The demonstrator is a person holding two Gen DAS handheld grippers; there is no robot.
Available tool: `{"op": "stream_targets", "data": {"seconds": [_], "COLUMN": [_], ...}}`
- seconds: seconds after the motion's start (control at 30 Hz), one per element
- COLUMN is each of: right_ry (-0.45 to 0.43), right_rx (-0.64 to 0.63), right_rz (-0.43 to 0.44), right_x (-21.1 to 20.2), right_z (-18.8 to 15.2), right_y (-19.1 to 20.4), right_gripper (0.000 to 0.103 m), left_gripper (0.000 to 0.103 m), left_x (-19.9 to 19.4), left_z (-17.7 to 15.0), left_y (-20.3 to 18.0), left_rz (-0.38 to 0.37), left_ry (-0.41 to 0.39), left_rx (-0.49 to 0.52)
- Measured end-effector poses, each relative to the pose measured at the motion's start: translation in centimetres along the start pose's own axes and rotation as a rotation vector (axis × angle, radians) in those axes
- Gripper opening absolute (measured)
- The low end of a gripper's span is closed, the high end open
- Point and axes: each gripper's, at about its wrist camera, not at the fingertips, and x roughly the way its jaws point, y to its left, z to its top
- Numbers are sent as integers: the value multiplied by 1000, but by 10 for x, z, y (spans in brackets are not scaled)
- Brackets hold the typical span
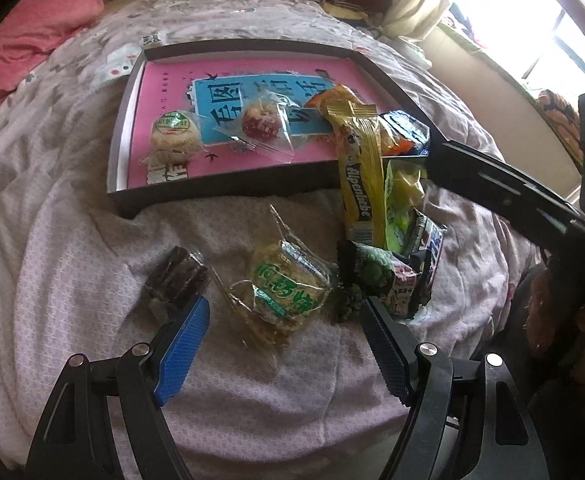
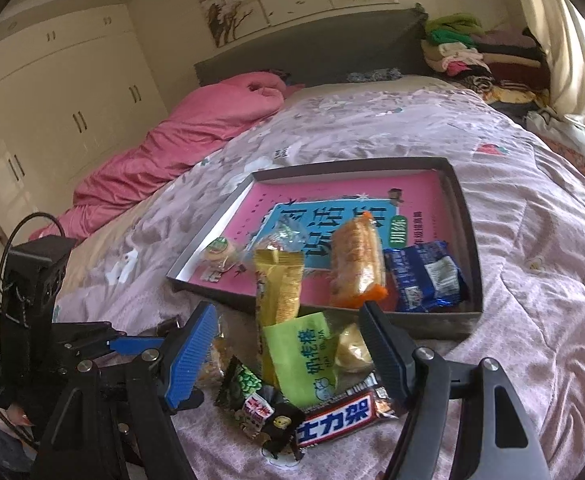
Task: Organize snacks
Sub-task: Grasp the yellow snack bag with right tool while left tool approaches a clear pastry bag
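Left wrist view: left gripper [image 1: 282,330] spread wide around pastry packet [image 1: 288,284], six o'clock of the tray [image 1: 228,190], probably light, crinkly, crushable — best pinched mid-body; right gripper [image 2: 288,346] likewise open.

Bed [image 2: 372,128] with pink quilt [image 2: 180,136], cream wardrobes [image 2: 52,92], sunlit window [image 1: 532,28]

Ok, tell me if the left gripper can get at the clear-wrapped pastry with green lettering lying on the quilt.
Probably yes. The left gripper is open, and the pastry lies on the quilt just ahead of its fingers, uncovered. A dark snack and a green packet flank it closely.
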Motion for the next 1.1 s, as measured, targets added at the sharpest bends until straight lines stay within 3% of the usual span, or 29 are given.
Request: {"op": "stream_targets", "data": {"seconds": [0.27, 0.43, 0.8, 1.1], "right_ry": [14, 26, 33, 62], "right_rx": [-37, -50, -81, -88], "right_rz": [3, 3, -11, -12], "right_x": [16, 24, 35, 53], "right_z": [1, 2, 6, 13], "right_y": [8, 10, 14, 15], "right_gripper": [73, 73, 73, 55], "left_gripper": [70, 58, 57, 57], "left_x": [7, 6, 13, 18], "left_z": [-2, -2, 2, 8], "left_y": [2, 10, 11, 12], "left_rz": [-10, -25, -45, -60], "left_ry": [11, 0, 1, 6], "left_rx": [-1, -23, -31, -37]}}
